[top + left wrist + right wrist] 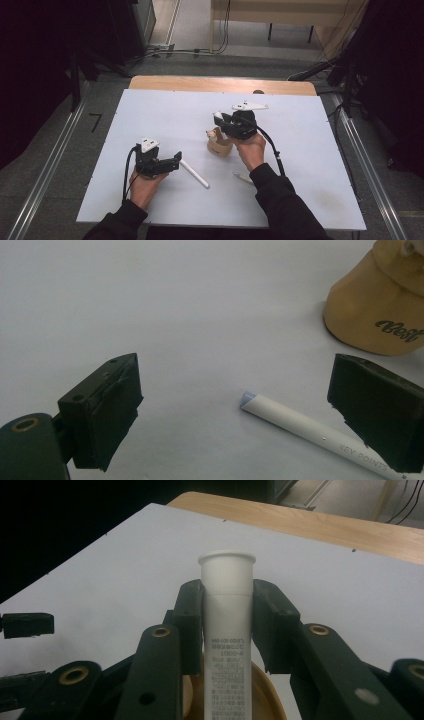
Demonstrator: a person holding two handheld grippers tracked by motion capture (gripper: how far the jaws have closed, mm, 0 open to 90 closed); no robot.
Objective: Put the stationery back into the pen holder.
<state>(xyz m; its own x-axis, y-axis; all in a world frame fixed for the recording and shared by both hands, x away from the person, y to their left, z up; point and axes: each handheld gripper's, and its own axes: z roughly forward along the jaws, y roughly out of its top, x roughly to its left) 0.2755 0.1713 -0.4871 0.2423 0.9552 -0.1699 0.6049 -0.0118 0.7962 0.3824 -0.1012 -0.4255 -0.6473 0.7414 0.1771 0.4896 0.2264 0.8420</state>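
Note:
A tan holder (219,143) with dark script on its side stands mid-board, and it also appears in the left gripper view as the tan holder (375,305). My right gripper (223,120) sits just above it, shut on a white marker (227,610) with printed text. The marker's lower end drops into the holder's mouth (270,695), and the jaws of the right gripper (227,596) clamp it below its flared cap. A second white pen (195,174) lies flat on the board. My left gripper (177,158) stands open at the near end of that pen (310,430), the tip of which lies between the jaws of the left gripper (237,377), closer to the right one.
The white board (150,115) covers a wooden table (220,84). A small white piece (243,177) lies by the right forearm. The board's left and far parts are bare. Cables and dark stands flank the table on the floor.

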